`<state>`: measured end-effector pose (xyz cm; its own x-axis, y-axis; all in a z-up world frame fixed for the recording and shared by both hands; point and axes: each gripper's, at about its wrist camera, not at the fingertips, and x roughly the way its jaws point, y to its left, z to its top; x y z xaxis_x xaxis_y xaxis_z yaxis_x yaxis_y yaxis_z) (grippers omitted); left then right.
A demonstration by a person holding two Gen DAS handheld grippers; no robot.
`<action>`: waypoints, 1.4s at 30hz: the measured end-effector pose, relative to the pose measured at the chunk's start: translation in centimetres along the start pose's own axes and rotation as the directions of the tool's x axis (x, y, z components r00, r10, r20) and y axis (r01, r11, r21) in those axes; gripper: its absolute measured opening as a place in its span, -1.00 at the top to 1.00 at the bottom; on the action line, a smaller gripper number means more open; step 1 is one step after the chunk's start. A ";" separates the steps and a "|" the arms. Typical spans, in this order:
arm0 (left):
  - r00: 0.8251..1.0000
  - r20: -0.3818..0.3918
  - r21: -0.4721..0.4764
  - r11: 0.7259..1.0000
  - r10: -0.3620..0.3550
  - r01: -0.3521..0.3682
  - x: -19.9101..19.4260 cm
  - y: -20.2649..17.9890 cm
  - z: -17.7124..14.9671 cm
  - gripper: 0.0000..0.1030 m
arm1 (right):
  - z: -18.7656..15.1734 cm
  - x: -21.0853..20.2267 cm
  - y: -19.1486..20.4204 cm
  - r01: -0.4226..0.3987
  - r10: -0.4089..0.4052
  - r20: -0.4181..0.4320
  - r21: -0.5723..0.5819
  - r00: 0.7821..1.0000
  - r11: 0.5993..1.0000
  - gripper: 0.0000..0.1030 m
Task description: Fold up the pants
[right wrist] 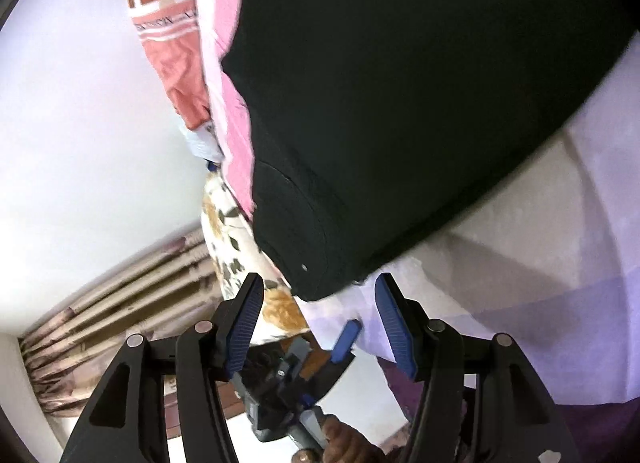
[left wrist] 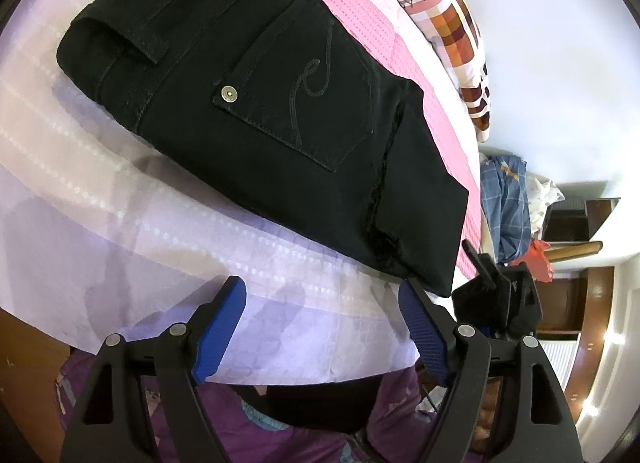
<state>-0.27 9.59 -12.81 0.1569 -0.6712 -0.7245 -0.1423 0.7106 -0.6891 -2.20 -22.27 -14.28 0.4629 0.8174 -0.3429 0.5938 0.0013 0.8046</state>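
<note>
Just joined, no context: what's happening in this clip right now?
A person with a tool in each hand is folding black pants on a bed. The pants already lie in a compact folded stack, back pocket up. Both tools are open and hold nothing: the left tool sits just short of the stack's near edge, and the right tool sits at its corner, pads clear of the cloth. It looks like the fold is done or nearly so.

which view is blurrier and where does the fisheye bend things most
Right wrist view: blurrier, the black pants smeared into a featureless mass. Left wrist view: sharp, pocket stitching and rivet on the pants readable; in both the bed sheet curves strongly toward the rim, with dark corners.
</note>
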 end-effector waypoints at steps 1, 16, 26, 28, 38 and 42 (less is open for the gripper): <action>1.000 -0.002 -0.001 1.000 -0.001 0.001 0.0 0.0 0.0 -0.53 | 0.1 0.2 -0.3 0.005 -0.005 -0.003 0.010 1.000 1.000 -0.12; 1.000 -0.011 -0.001 1.000 0.004 -0.004 0.2 0.1 -0.2 -0.54 | 0.8 -0.4 0.3 -0.011 0.012 0.049 -0.012 0.999 1.000 0.07; 1.000 -0.017 -0.002 1.000 0.005 -0.005 0.3 0.1 -0.2 -0.54 | 1.6 1.0 -0.7 -0.032 0.030 0.055 0.044 0.998 0.999 0.04; 1.000 -0.017 -0.003 1.000 0.004 -0.004 0.3 0.1 -0.2 -0.54 | 2.1 1.1 -0.5 -0.040 0.037 0.072 0.033 0.997 0.999 0.07; 1.000 -0.024 -0.007 1.000 0.006 -0.006 0.4 0.0 -0.3 -0.56 | 3.0 1.6 1.3 0.036 -0.027 0.081 -0.107 0.996 0.994 0.83; 1.000 -0.024 -0.012 1.000 0.004 -0.004 0.4 0.1 -0.3 -0.56 | 1.9 -1.8 7.6 0.023 0.068 0.225 -0.381 0.972 0.924 0.83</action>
<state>-0.48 9.32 -13.17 0.1329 -0.6734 -0.7273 -0.1545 0.7107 -0.6863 2.75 -24.87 -8.50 0.6386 0.6650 -0.3873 0.3084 0.2399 0.9205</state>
